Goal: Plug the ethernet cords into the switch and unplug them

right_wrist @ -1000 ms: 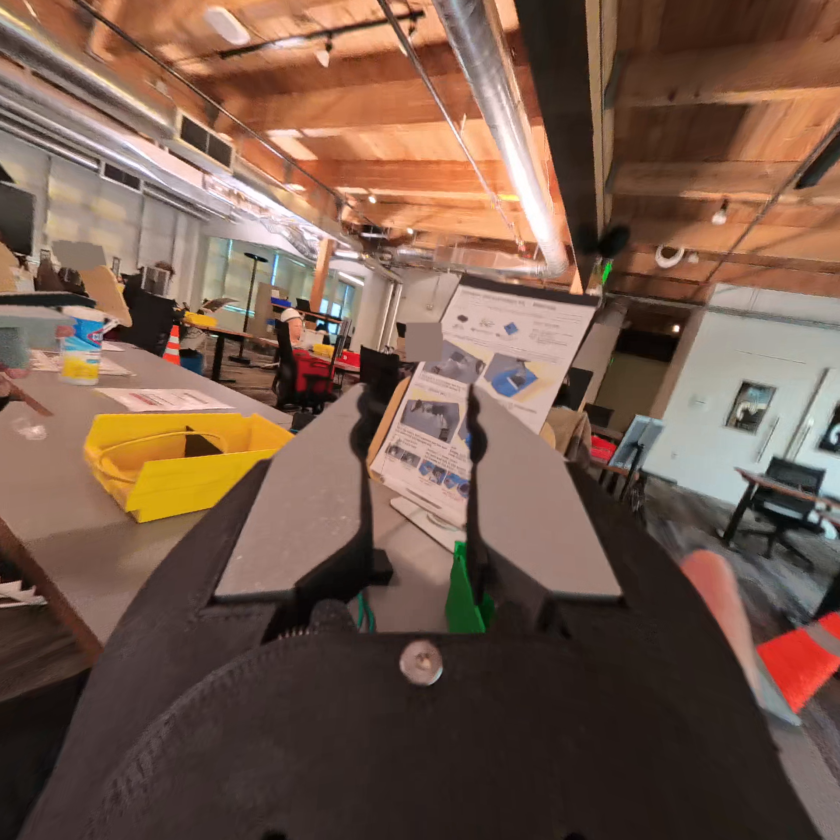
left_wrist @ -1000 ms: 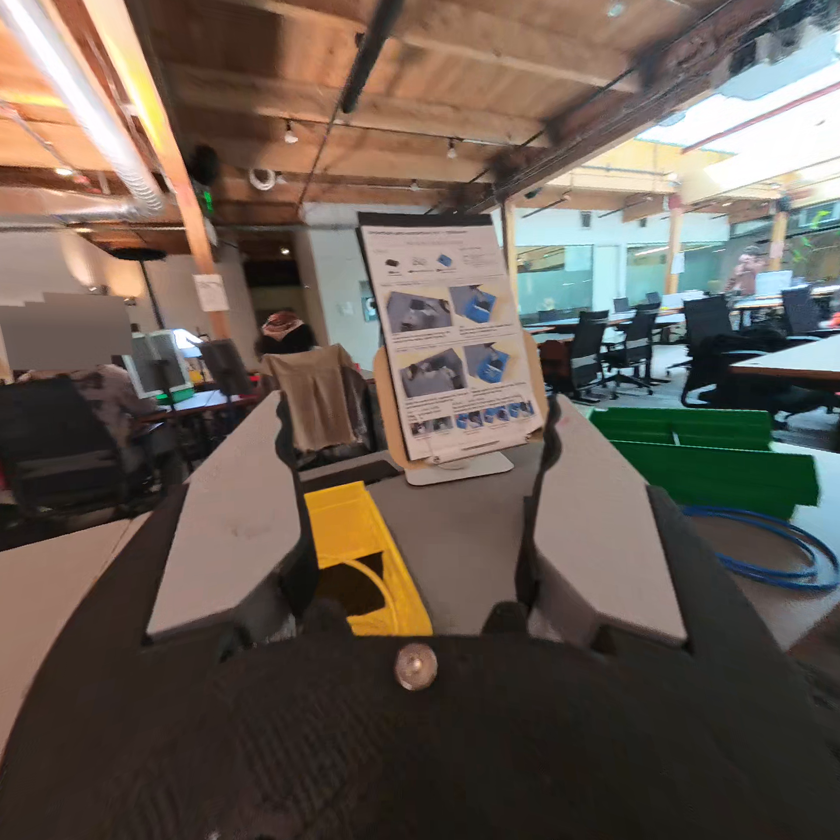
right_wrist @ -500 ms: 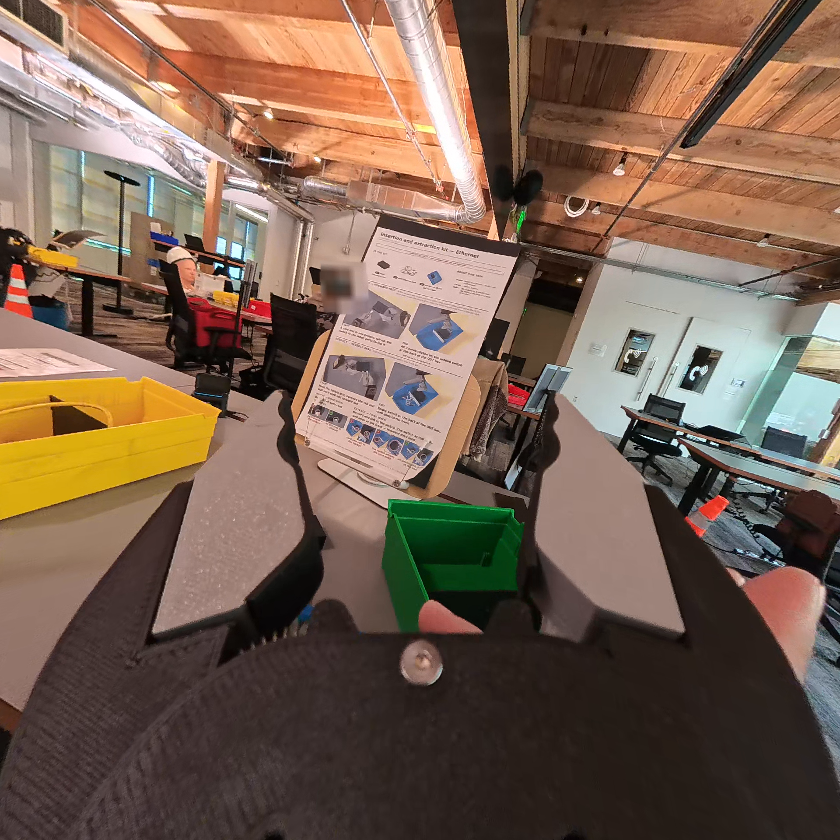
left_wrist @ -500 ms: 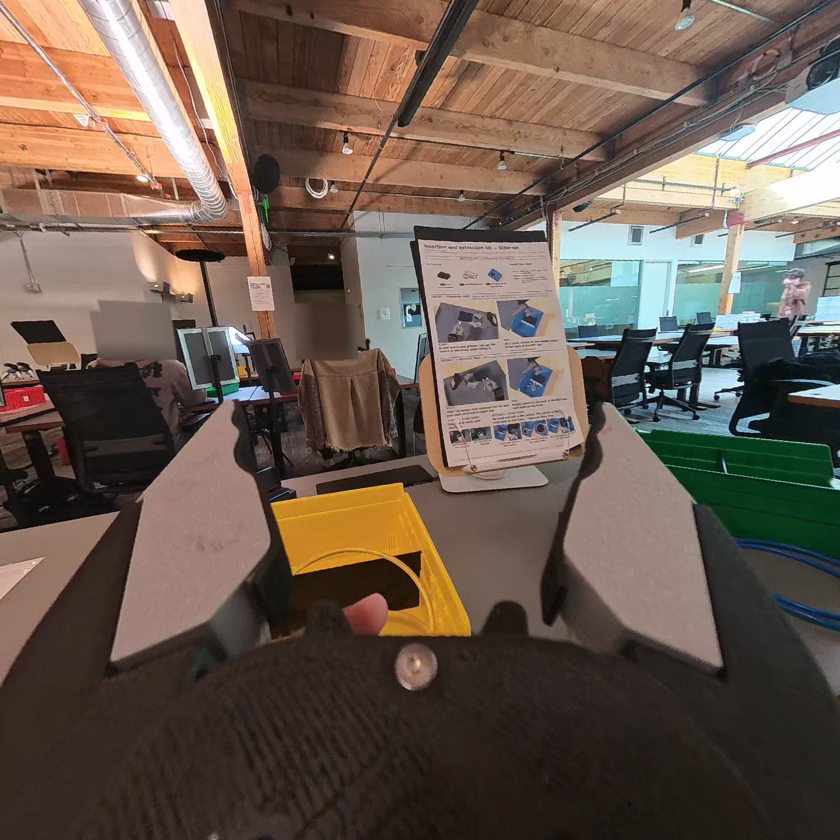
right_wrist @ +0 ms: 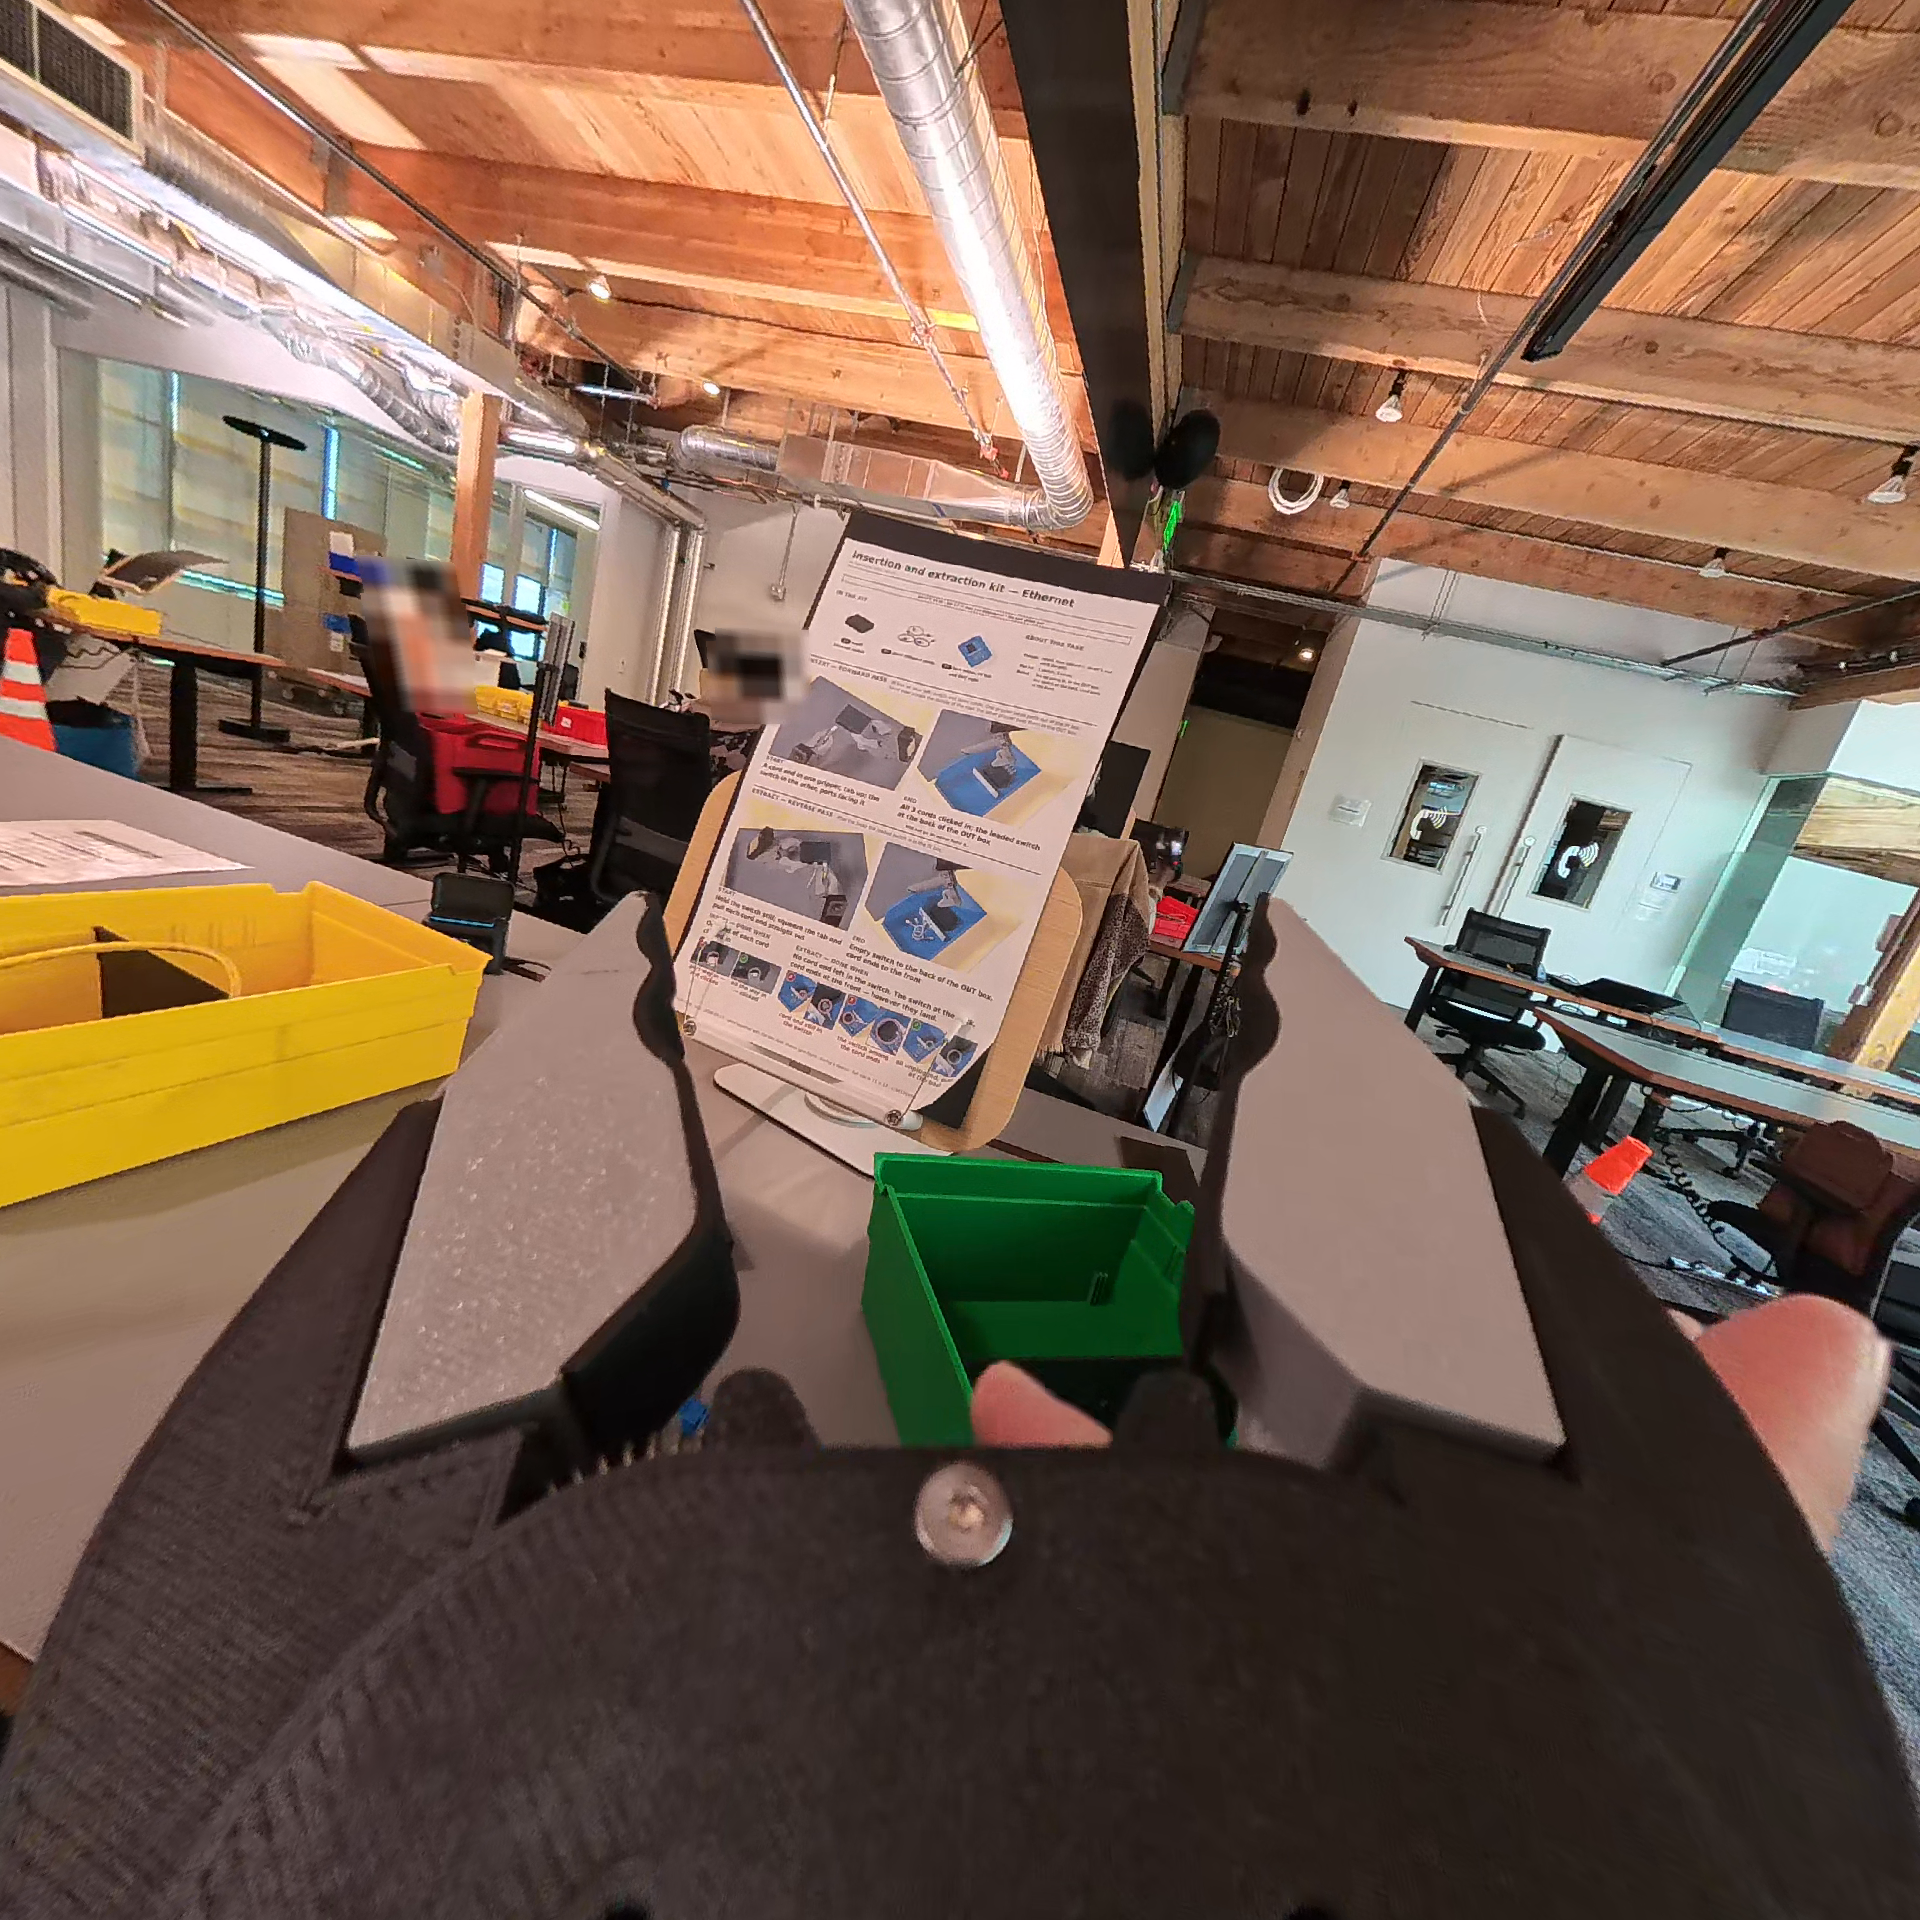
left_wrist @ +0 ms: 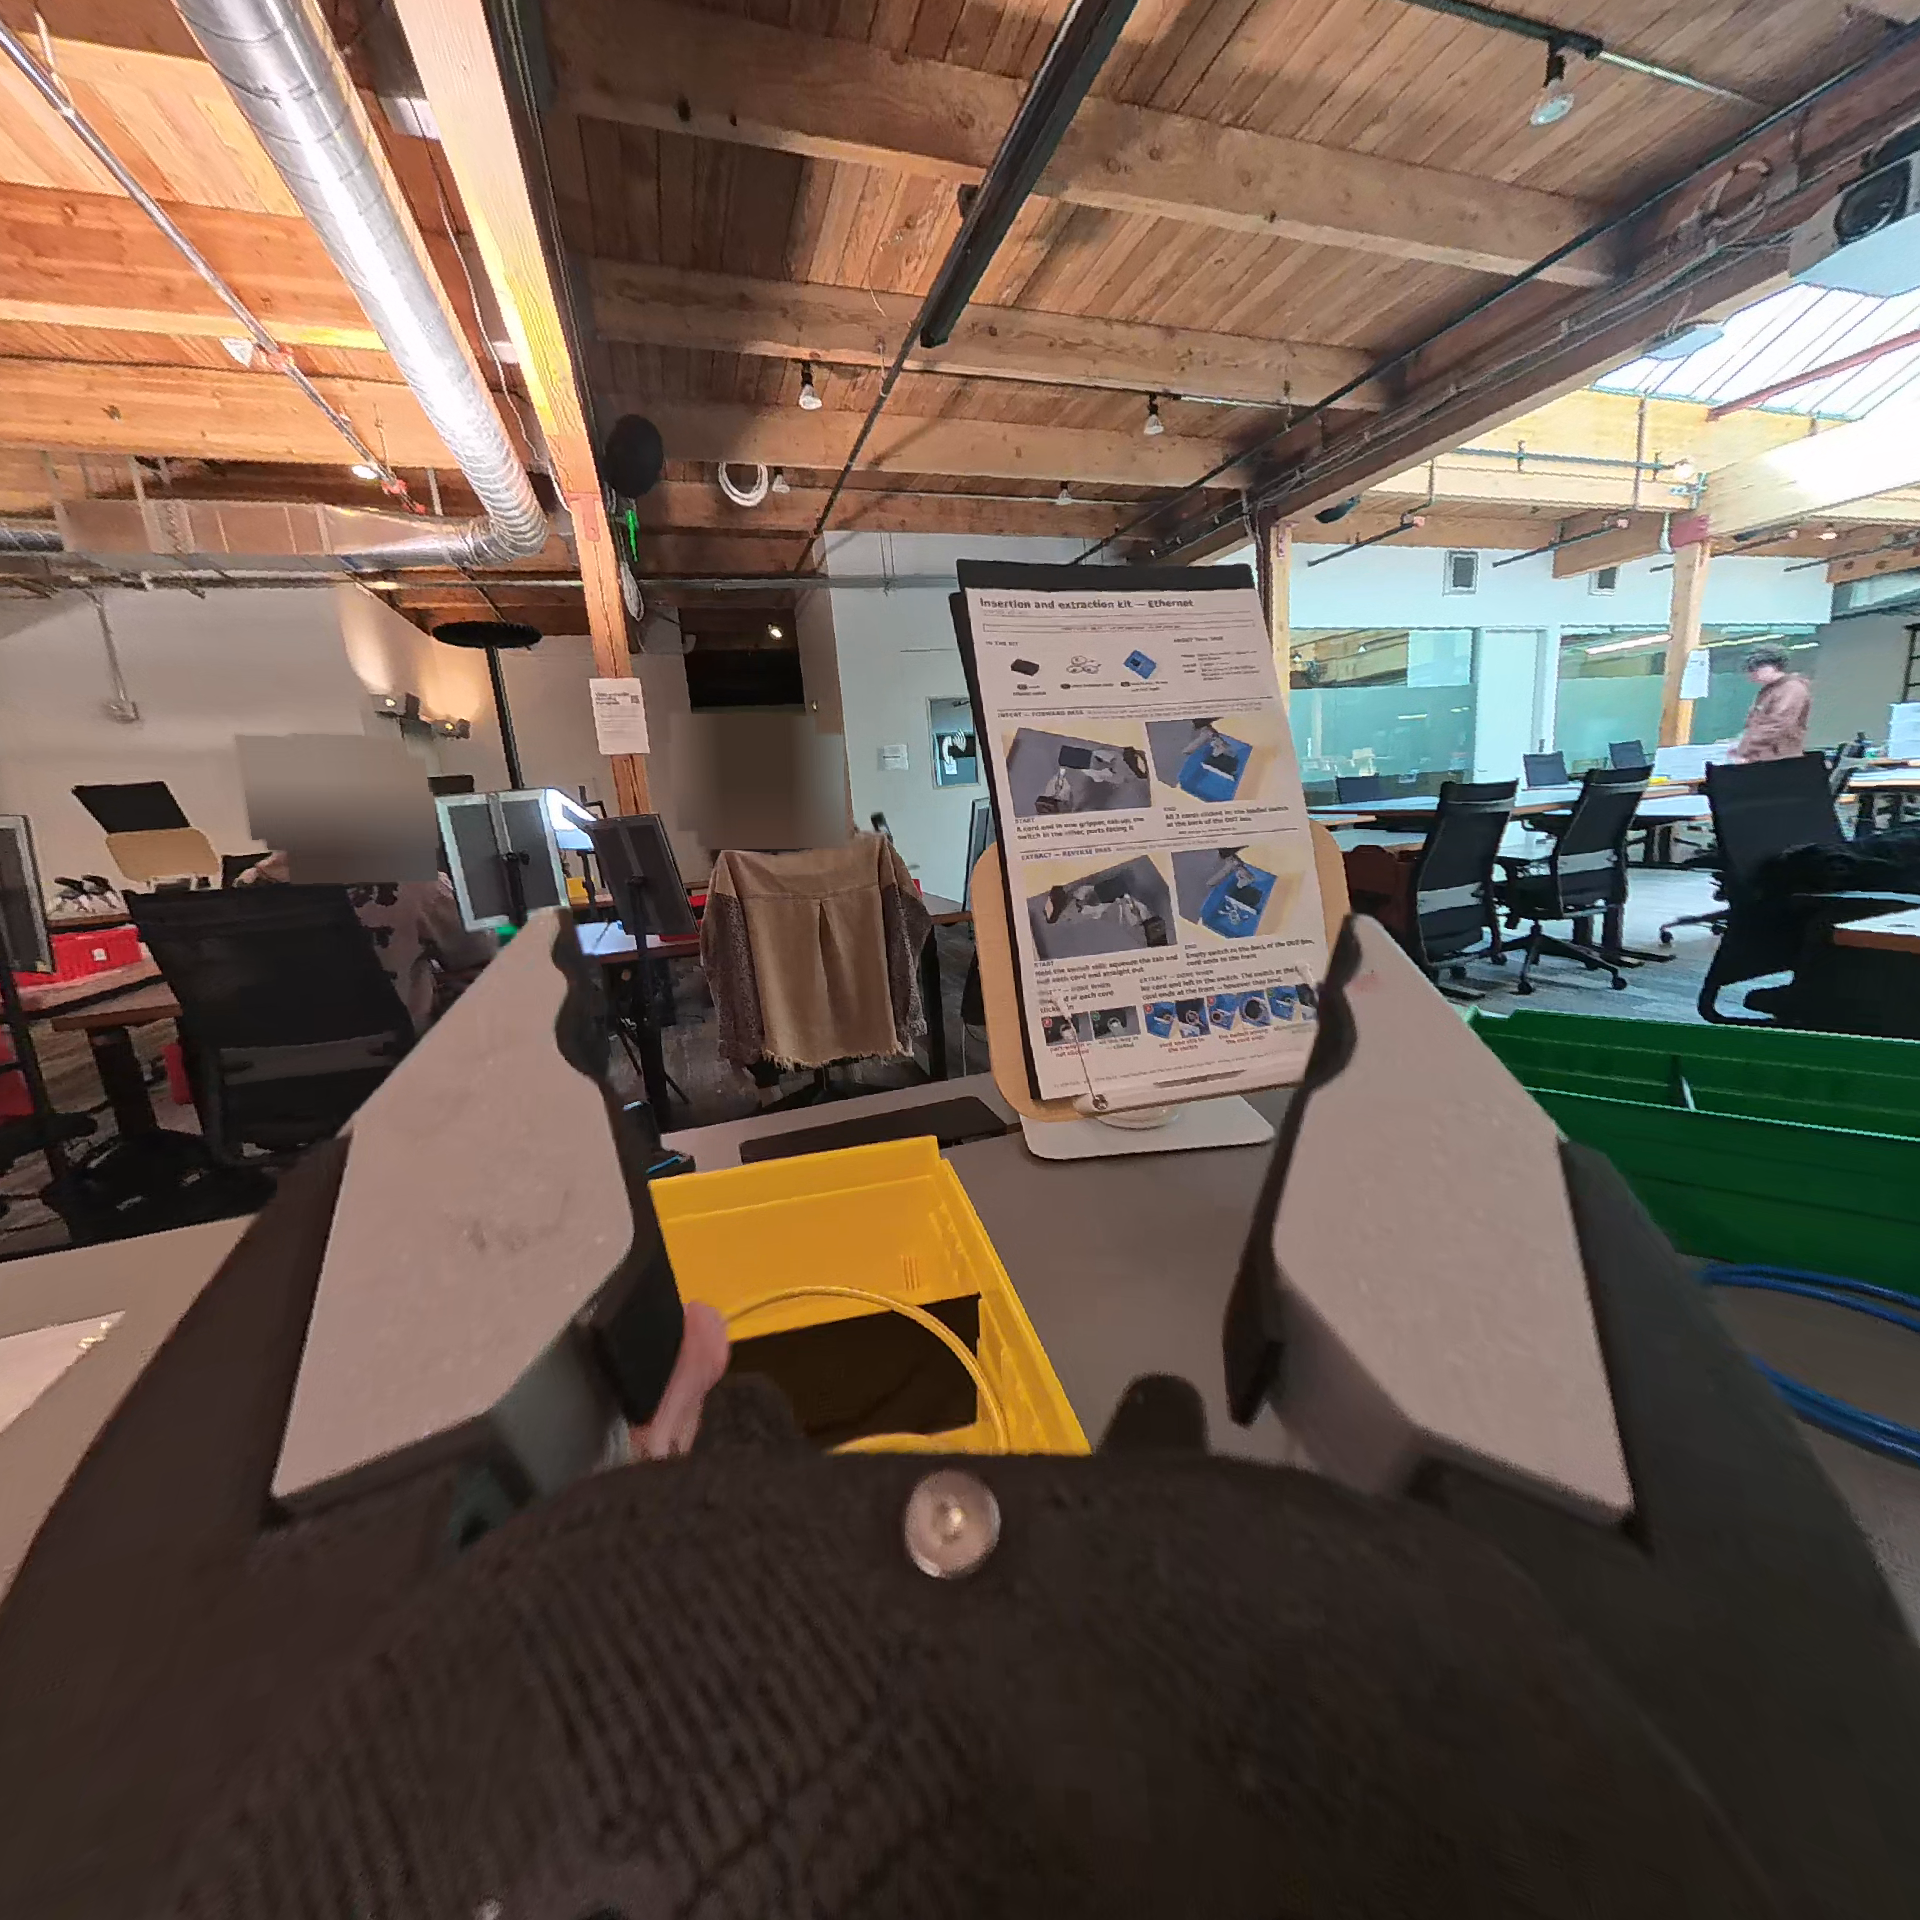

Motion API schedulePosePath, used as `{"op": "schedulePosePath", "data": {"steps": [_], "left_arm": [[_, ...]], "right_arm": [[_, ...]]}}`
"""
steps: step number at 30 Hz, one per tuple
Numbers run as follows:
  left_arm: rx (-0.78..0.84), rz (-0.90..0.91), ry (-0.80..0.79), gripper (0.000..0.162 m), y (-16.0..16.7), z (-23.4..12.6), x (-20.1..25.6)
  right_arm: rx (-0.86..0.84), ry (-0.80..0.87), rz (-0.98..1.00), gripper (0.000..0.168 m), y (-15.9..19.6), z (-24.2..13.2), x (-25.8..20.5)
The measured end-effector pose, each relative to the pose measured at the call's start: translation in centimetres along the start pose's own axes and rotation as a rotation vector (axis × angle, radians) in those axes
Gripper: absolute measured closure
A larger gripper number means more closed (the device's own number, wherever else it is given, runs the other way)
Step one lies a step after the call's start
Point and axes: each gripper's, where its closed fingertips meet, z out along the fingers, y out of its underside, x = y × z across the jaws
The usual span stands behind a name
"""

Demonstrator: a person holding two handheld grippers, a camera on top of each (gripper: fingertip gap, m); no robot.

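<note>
My left gripper (left_wrist: 956,997) is open and empty, held above a yellow bin (left_wrist: 862,1236) on the grey table (left_wrist: 1143,1236). A yellow cord (left_wrist: 935,1330) loops inside that bin over a dark shape. A blue cord (left_wrist: 1829,1340) lies on the table at the right. My right gripper (right_wrist: 951,966) is open and empty above a green bin (right_wrist: 1018,1236). The yellow bin with its cord also shows in the right wrist view (right_wrist: 239,1029) at the left. I cannot make out the switch for certain.
An instruction sheet on a stand (left_wrist: 1132,842) stands at the back of the table; it also shows in the right wrist view (right_wrist: 935,821). A large green bin (left_wrist: 1714,1122) sits at the right. Office chairs, desks and people fill the room behind. A paper (right_wrist: 94,857) lies far left.
Both grippers opened wider, the right one from nearly shut. Both views steadied and swung towards the instruction sheet, with the bins now below the fingers.
</note>
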Motion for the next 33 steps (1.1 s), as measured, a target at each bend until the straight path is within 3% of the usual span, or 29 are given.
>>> {"op": "schedulePosePath", "data": {"steps": [11,12,13,14,17,20,25,29,33], "left_arm": [[0.006,0.011,0.015,0.031,0.1,-0.1,0.5],[-0.022,0.017,0.028,0.050,0.4,-0.2,0.8],[-0.061,0.065,0.126,0.151,0.9,-0.6,2.2],[-0.057,0.091,0.239,0.162,0.8,-0.9,3.9],[-0.051,0.101,0.171,0.162,0.6,-0.6,3.4],[-0.177,0.147,0.219,0.162,3.4,0.0,4.3],[-0.217,0.130,0.298,0.162,5.7,1.1,6.8],[-0.357,0.166,0.411,0.156,10.0,2.1,10.1],[-0.515,0.191,0.491,0.144,15.1,2.6,12.1]], "right_arm": [[-0.014,-0.012,-0.034,0.063,0.5,0.3,-0.4],[-0.025,-0.089,-0.073,0.086,0.8,0.0,-1.6],[-0.013,-0.180,-0.092,0.168,0.7,-0.3,-3.0],[0.016,-0.187,-0.076,0.168,0.2,-0.4,-3.2],[0.033,-0.139,-0.081,0.168,0.0,-0.4,-2.4],[-0.025,-0.143,-0.077,0.168,1.4,0.1,-2.2],[-0.115,-0.201,-0.040,0.166,3.9,1.4,-3.0],[-0.217,-0.238,0.008,0.152,7.1,2.7,-3.3],[-0.320,-0.383,0.166,0.138,9.9,3.2,-5.1]]}}
